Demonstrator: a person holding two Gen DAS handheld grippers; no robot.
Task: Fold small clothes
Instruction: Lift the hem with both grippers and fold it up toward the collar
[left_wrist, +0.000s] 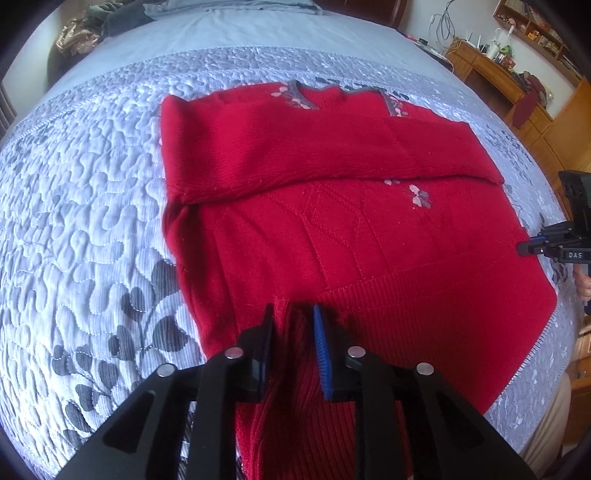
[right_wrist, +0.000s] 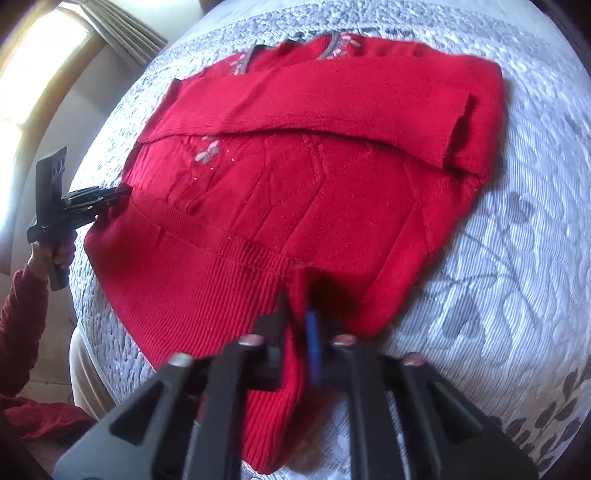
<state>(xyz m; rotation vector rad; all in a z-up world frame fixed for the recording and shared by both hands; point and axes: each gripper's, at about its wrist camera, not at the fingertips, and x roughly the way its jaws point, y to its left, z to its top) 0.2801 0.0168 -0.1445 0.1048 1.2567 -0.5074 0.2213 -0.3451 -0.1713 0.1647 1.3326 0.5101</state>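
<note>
A red knit sweater (left_wrist: 332, 229) lies flat on the bed, its sleeve (left_wrist: 295, 147) folded across the chest. My left gripper (left_wrist: 293, 314) is shut on the ribbed hem, with red fabric bunched between its fingers. The right gripper (left_wrist: 524, 249) shows at the sweater's right edge. In the right wrist view the sweater (right_wrist: 295, 184) spreads ahead with the sleeve (right_wrist: 332, 99) folded over it. There my right gripper (right_wrist: 297, 306) is shut on a pinched ridge of the hem. The left gripper (right_wrist: 123, 192) touches the garment's left edge, held by a hand.
The bed carries a pale blue quilted cover (left_wrist: 92, 184) with a grey leaf print (right_wrist: 517, 221). Loose clothes (left_wrist: 92, 26) are piled at the far end. A wooden desk (left_wrist: 491, 70) stands to the right, a window (right_wrist: 37, 74) to the left. A person's red sleeve (right_wrist: 18, 314) is near the bed's edge.
</note>
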